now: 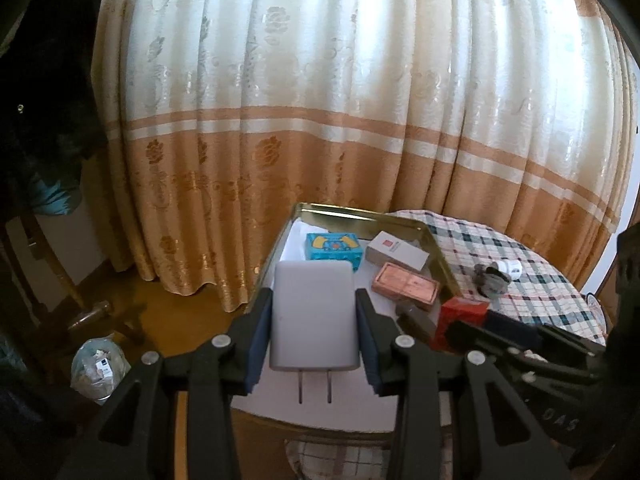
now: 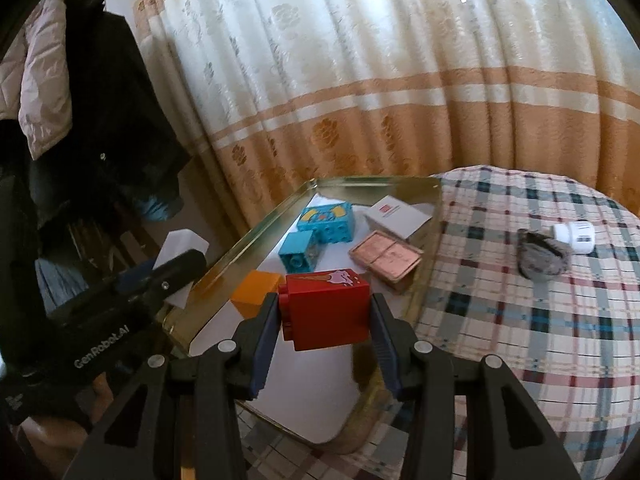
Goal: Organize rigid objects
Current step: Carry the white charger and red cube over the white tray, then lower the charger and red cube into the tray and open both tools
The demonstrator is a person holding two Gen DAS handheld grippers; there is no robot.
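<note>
My left gripper (image 1: pixel 314 300) is shut on a white plug charger (image 1: pixel 312 316), prongs toward the camera, held above the near left part of the gold tray (image 1: pixel 344 213). My right gripper (image 2: pixel 325 300) is shut on a red toy brick (image 2: pixel 328 312) above the tray's near edge (image 2: pixel 372 184). In the tray lie a large blue brick (image 2: pixel 328 220), a small blue brick (image 2: pixel 298 254), an orange brick (image 2: pixel 256 290), a white box (image 2: pixel 398 216) and a pink compact (image 2: pixel 386 258). The left gripper with its charger shows at the left of the right wrist view (image 2: pixel 176 268).
The tray sits on a round table with a plaid cloth (image 2: pixel 520 300). On the cloth lie a grey furry item (image 2: pixel 542 258) and a small white jar (image 2: pixel 576 236). A curtain (image 2: pixel 400 80) hangs behind. Dark coats (image 2: pixel 100 120) hang at the left.
</note>
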